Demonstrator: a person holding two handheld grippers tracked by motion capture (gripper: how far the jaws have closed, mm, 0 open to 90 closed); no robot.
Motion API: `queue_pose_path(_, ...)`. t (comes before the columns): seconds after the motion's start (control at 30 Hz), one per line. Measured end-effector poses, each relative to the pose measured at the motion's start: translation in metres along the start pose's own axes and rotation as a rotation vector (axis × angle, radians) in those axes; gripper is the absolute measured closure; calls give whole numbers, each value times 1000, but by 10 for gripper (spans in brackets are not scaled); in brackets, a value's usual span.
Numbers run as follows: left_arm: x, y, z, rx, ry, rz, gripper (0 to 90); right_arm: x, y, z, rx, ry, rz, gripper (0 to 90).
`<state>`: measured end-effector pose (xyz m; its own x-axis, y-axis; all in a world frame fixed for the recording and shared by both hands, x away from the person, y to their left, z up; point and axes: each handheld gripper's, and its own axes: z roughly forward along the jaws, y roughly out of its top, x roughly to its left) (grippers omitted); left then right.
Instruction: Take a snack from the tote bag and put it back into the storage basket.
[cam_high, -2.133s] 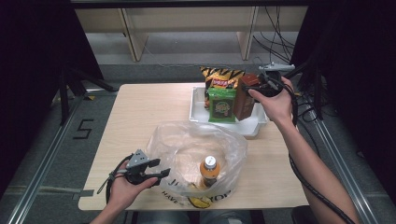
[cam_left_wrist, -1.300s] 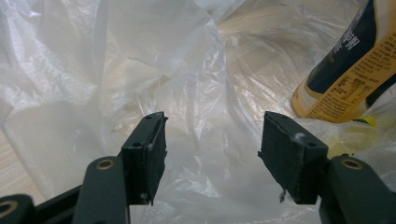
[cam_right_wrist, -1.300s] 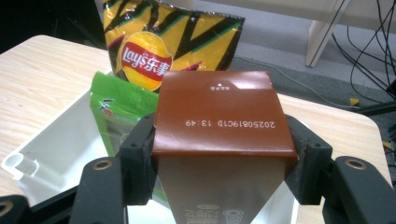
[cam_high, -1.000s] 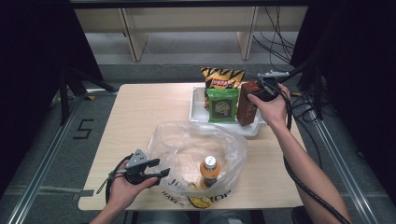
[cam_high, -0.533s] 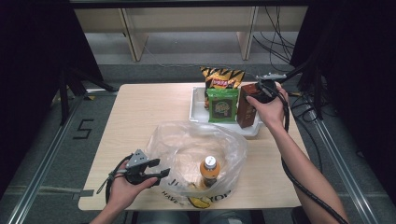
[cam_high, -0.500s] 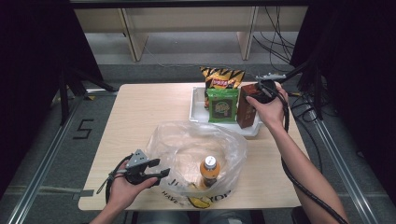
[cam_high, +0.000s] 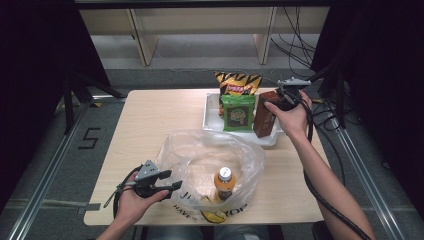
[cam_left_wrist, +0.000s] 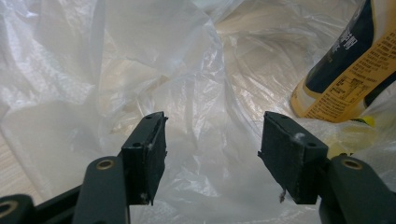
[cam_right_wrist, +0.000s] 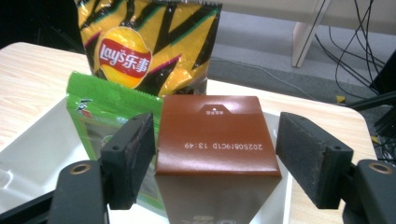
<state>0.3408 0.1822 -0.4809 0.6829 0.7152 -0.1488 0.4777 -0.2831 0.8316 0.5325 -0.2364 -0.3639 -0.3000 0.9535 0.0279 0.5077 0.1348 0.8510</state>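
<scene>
A brown carton (cam_high: 265, 114) stands upright at the right end of a white tray (cam_high: 212, 117). My right gripper (cam_high: 277, 100) is at its top. In the right gripper view the carton (cam_right_wrist: 215, 135) sits between the two pads of the right gripper (cam_right_wrist: 217, 149). The jaws have just been opening, and a gap shows at the right pad. My left gripper (cam_high: 170, 181) is open at the left rim of a clear plastic bag (cam_high: 210, 160). Beyond the wide-set jaws of the left gripper (cam_left_wrist: 212, 140) lies crumpled bag film (cam_left_wrist: 140, 56). An orange-capped bottle (cam_high: 225, 182) stands inside the bag.
A yellow chips bag (cam_high: 237, 85) and a green packet (cam_high: 237, 112) stand in the tray to the left of the carton. The tray is at the table's far right, and the bag is near the front edge. Cables (cam_high: 300, 45) lie on the floor behind the table.
My right hand has come down and left from above the tray to the top of the brown carton. The left hand and the bag have stayed still.
</scene>
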Motion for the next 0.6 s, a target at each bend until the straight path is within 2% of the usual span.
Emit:
queue_pose_path(0.03,1,0,0,-1,-1,19,399,0,0,-2,-9,3,3,287)
queue_pose_path(0.17,1,0,0,-10,-7,16,398,1,0,-11,-28,14,-6,277)
queue_pose_path(0.23,0,0,0,-5,-12,-3,399,1,-2,-16,-41,16,-18,277)
queue_pose_path(0.27,0,0,-1,-7,-7,1,398,1,-4,-20,-39,16,-16,279)
queue_pose_path(0.3,2,0,0,-10,-9,18,398,-1,-5,-22,-45,31,-40,280)
queue_pose_path(0.33,1,0,0,-7,-2,17,399,0,-8,-25,-43,31,-42,283)
queue_pose_path(0.37,1,0,0,-6,-4,17,399,2,-11,-28,-41,26,-27,297)
queue_pose_path(0.4,0,0,0,-9,-7,-1,399,2,-13,-30,-35,32,-33,303)
queue_pose_path(0.43,0,0,0,-11,-6,18,399,2,-15,-32,-39,34,-33,313)
queue_pose_path(0.53,0,0,1,-11,-5,17,398,2,-21,-36,-36,40,-44,355)
queue_pose_path(0.6,0,0,0,-11,-4,15,398,3,-24,-39,-35,63,-41,381)
